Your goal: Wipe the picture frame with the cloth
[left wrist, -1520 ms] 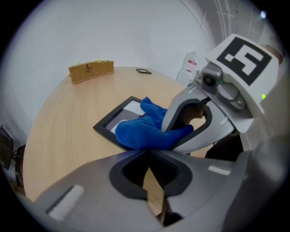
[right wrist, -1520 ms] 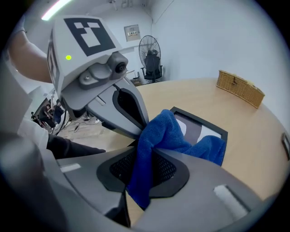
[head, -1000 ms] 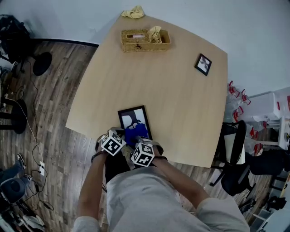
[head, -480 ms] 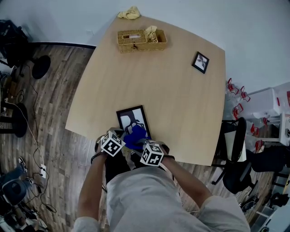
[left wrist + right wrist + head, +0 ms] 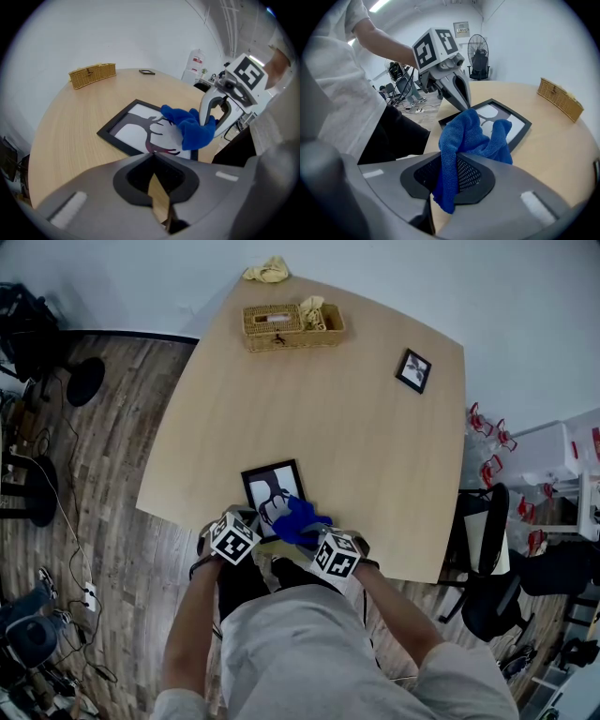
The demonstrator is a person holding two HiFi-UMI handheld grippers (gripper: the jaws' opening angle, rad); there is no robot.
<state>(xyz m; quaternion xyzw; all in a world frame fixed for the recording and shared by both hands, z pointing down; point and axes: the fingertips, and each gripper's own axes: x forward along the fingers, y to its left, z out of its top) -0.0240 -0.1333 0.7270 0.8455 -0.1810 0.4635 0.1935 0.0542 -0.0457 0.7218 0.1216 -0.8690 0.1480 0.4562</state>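
Bright, even light falls on my table (image 5: pixel 375 474) with only soft shadows, a ceiling strip light (image 5: pixel 378 4) glares at my right gripper view's upper left, the cloth (image 5: pixel 464 140) looks sharp, and both gripper views bend and darken toward their round edges.

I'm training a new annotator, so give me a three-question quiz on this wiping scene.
1. True or false: the blue cloth lies loose on the table.
2. The wicker basket sits at the table's: A) near edge, B) far edge, C) middle.
3. How many picture frames lie on the table?
Key: 1 false, the right gripper clamps it; 2 B; 3 two, the large frame and the small frame.
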